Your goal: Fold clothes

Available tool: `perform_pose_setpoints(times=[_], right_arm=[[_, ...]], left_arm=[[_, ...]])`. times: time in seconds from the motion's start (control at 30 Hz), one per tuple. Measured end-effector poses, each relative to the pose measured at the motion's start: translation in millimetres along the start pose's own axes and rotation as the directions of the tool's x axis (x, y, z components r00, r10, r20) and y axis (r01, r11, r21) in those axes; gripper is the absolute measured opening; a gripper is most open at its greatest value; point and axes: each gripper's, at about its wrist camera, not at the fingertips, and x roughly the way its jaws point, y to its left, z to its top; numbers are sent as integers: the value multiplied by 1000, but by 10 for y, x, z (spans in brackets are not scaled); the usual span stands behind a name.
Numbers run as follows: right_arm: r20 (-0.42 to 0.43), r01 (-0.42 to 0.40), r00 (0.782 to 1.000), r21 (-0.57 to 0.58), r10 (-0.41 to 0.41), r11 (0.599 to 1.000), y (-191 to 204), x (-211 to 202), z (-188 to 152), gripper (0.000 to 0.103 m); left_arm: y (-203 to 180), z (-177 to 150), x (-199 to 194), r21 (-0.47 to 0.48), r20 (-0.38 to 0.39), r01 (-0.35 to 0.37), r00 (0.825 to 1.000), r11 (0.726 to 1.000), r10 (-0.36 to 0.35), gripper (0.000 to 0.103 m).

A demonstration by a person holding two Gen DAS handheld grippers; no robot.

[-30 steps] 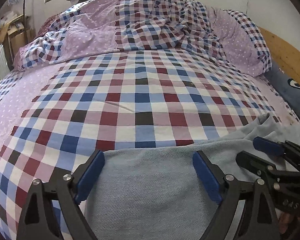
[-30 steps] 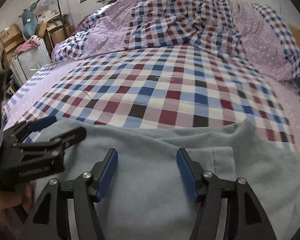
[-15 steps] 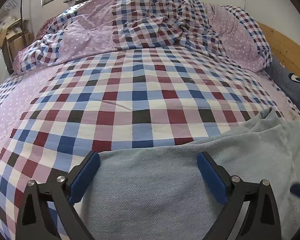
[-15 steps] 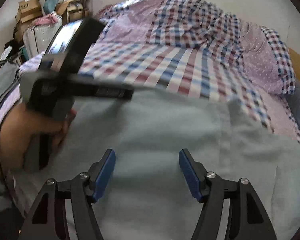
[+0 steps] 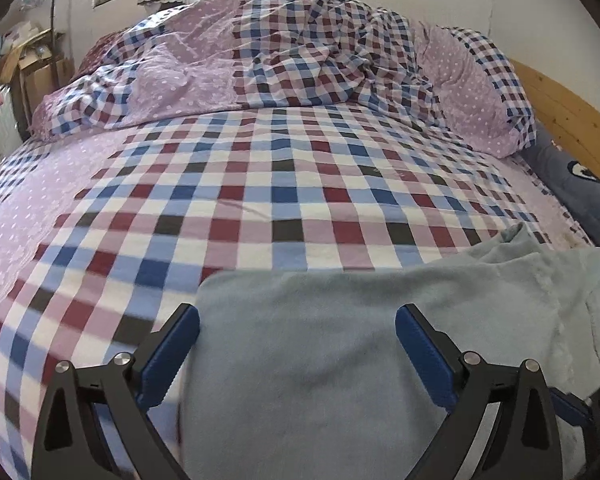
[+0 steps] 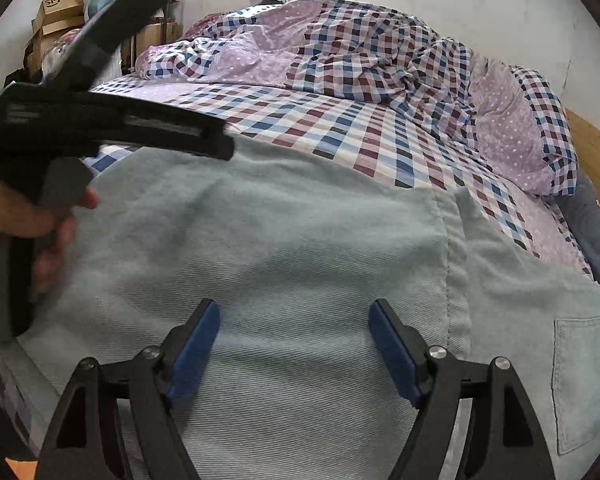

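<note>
A pale blue denim garment (image 5: 320, 344) lies flat on the near part of a checked bedsheet (image 5: 284, 200). It also shows in the right wrist view (image 6: 300, 256), with a seam and a patch pocket (image 6: 580, 376) at the right. My left gripper (image 5: 298, 344) is open and empty above the garment's left part. My right gripper (image 6: 294, 344) is open and empty above its middle. The left gripper's body and the hand holding it (image 6: 48, 152) show at the left of the right wrist view.
A rumpled checked and purple dotted duvet (image 5: 300, 52) is piled at the far end of the bed. A dark blue pillow (image 5: 572, 188) and wooden bed frame (image 5: 564, 108) lie at the right. Cardboard boxes (image 6: 60, 8) stand by the far left wall.
Both grippers have pulled back and risen a little over the garment. The right gripper has swung behind the left one, whose handle now fills its left side. Both stayed open.
</note>
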Motion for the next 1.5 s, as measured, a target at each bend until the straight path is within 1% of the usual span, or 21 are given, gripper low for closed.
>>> perform_pose_setpoints(times=[0.13,0.2,0.37,0.47,0.57,0.63,0.7,0.73,0.8,0.9,1.0,1.07,1.2,1.3,1.5], right_arm=[[9,-5,1000,8,5,1000,-18,7,-2,81],[13,-2,1000,9,2,1000,-4,-5,-8,81],[23,11,1000,40,-12,999,-9,-71,-32,83],[14,8,1000,71,-9,997,-14,-149,-41,83],[31,-3,1000,95,0,995,15,-312,-82,83],[50,-14,999,104,9,994,49,-448,-120,83],[60,-39,998,114,32,993,100,-573,-176,83],[55,-45,998,115,39,992,130,-599,-206,83],[43,-56,998,117,51,992,187,-642,-264,83],[-42,-44,998,88,48,995,317,-516,-394,83],[-22,-41,999,103,44,994,298,-578,-428,83],[-15,-32,999,113,34,993,289,-634,-441,84],[-15,-37,999,96,38,995,322,-623,-513,84],[-23,-58,998,114,61,992,263,-633,-487,84],[-8,-97,995,162,99,982,86,-696,-484,84]], left_arm=[[127,-140,-208,-63,-19,48,999,997,-49,100],[179,-253,-354,-66,-18,61,998,996,-62,100],[242,-598,-720,-9,-8,46,999,999,-46,100],[287,-845,-891,-9,-26,37,999,999,-38,100],[320,-1083,-1047,-8,-44,26,999,1000,-27,100],[308,-1219,-1133,11,-55,15,998,1000,-14,100],[273,-1313,-1230,37,-46,4,999,999,-3,100],[254,-1358,-1281,49,-40,0,999,999,2,100],[236,-1438,-1310,55,-56,2,998,998,1,100],[225,-1549,-1304,58,-94,4,996,998,1,100],[254,-1620,-1247,61,-120,8,993,998,-1,100],[276,-1631,-1267,59,-118,15,993,998,-8,100],[347,-1636,-1390,31,-81,19,997,999,-16,100],[343,-1609,-1422,33,-58,21,998,999,-19,100],[315,-1551,-1402,12,-30,38,999,999,-37,100]])
